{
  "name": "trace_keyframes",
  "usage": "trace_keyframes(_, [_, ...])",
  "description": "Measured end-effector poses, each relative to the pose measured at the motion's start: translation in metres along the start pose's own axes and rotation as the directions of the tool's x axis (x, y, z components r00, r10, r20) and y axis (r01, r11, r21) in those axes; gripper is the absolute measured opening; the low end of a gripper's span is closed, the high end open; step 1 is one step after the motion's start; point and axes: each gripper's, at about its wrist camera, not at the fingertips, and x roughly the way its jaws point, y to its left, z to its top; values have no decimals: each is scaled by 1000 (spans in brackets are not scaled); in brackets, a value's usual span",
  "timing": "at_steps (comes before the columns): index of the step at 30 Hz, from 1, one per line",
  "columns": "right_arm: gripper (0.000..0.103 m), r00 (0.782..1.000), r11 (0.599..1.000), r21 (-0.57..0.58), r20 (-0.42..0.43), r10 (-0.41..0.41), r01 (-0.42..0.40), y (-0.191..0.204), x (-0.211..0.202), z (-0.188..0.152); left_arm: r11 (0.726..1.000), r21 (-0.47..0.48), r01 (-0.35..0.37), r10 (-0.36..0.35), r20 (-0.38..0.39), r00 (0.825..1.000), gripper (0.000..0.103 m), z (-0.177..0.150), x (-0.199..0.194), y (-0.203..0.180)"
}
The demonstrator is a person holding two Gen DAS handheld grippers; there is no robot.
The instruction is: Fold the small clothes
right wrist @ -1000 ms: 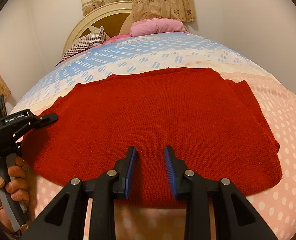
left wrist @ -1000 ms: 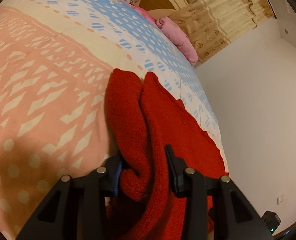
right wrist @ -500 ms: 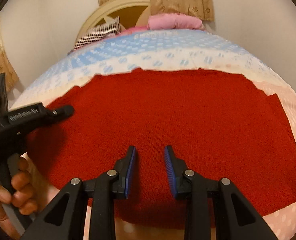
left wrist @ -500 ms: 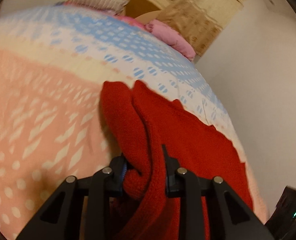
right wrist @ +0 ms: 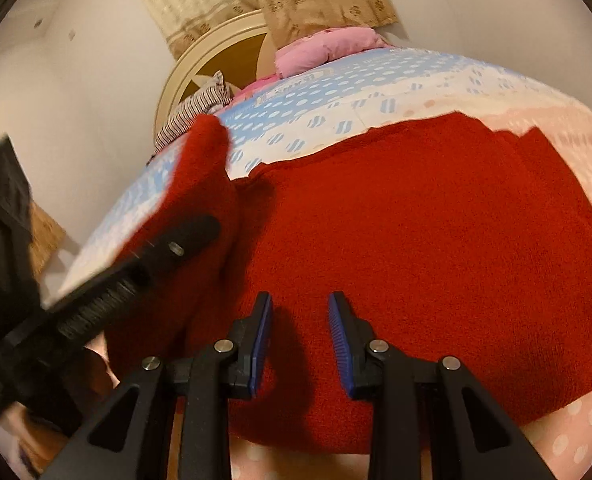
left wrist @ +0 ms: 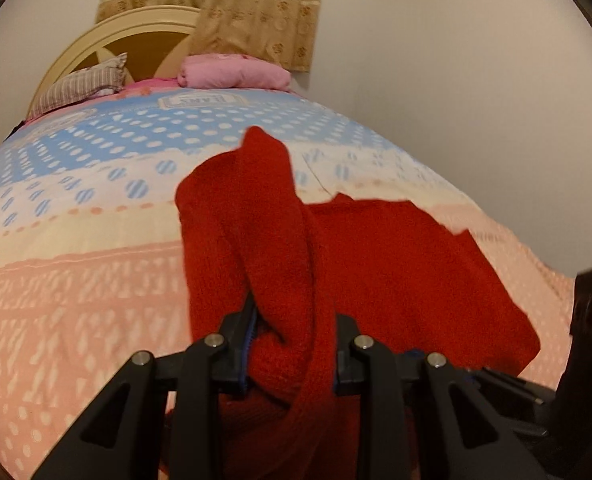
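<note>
bedspread dotted pink, cream, blue | pink pillow by headboard | striped pillow | curtain

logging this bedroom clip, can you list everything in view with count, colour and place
red knitted sweater: one, red, spread on the near bed, left edge lifted
patterned bedspread: one, blue, cream and peach bands, covers the bed
pink pillow: one, pink, at the headboard
striped pillow: one, grey striped, left of the pink one
arched headboard: one, cream and brown, far end
patterned curtain: one, beige, behind the headboard
left hand-held gripper: one, black, shut on the sweater's raised fold
right hand-held gripper: one, black, blue pads, open over the sweater's near edge
</note>
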Motion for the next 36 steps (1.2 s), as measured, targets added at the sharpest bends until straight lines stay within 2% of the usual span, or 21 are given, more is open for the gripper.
trace_keyframes(11, [32, 993, 987, 114, -22, 118, -114, -20, 0, 8, 1000, 5, 25, -25, -2, 1000, 28, -5, 6, -14])
trace_keyframes(13, [47, 988, 979, 141, -22, 151, -146, -24, -3, 13, 999, 5, 36, -36, -3, 999, 28, -6, 7, -15])
trace_keyframes(14, [51, 987, 977, 145, -20, 159, -154, -25, -4, 19, 999, 8, 38, -38, -5, 999, 28, -5, 8, -14])
trace_keyframes(16, [67, 988, 979, 134, -9, 155, -152, -24, -6, 32, 999, 25, 38, -38, -8, 999, 28, -6, 9, -18])
trace_keyframes(17, [71, 986, 978, 129, -13, 165, -162, -23, -5, 41, 999, 38, 36, -35, -11, 999, 28, -7, 9, -21])
trace_keyframes(19, [73, 973, 966, 139, -42, 227, -220, -23, 4, 55, 998, 60, 34, -33, -15, 999, 28, -7, 10, -26])
trace_keyframes(21, [73, 950, 944, 168, -86, 301, -284, -24, 21, 68, 997, 63, 39, -38, -14, 999, 28, -8, 9, -27])
trace_keyframes(26, [72, 910, 920, 215, -187, 369, -329, -20, 68, 82, 997, 34, 65, -64, -10, 998, 28, -9, 7, -22])
trace_keyframes(29, [72, 898, 913, 193, -194, 394, -359, -9, 81, 87, 997, 32, 64, -64, -8, 998, 29, -9, 6, -23])
trace_keyframes(30, [68, 909, 925, 168, -195, 369, -340, -5, 82, 87, 998, 31, 63, -63, -7, 998, 29, -9, 6, -23])
trace_keyframes(31, [46, 920, 937, 147, -194, 341, -317, -2, 82, 88, 998, 29, 59, -59, -5, 998, 29, -9, 5, -24])
trace_keyframes(32, [34, 926, 944, 130, -196, 323, -302, 0, 83, 89, 998, 27, 57, -57, -5, 998, 29, -9, 4, -24])
trace_keyframes(33, [30, 928, 949, 117, -207, 310, -291, 2, 85, 87, 998, 27, 57, -57, -5, 998, 29, -9, 4, -25])
trace_keyframes(36, [26, 938, 954, 116, -180, 295, -277, -1, 81, 83, 998, 26, 54, -53, -8, 999, 29, -8, 1, -30])
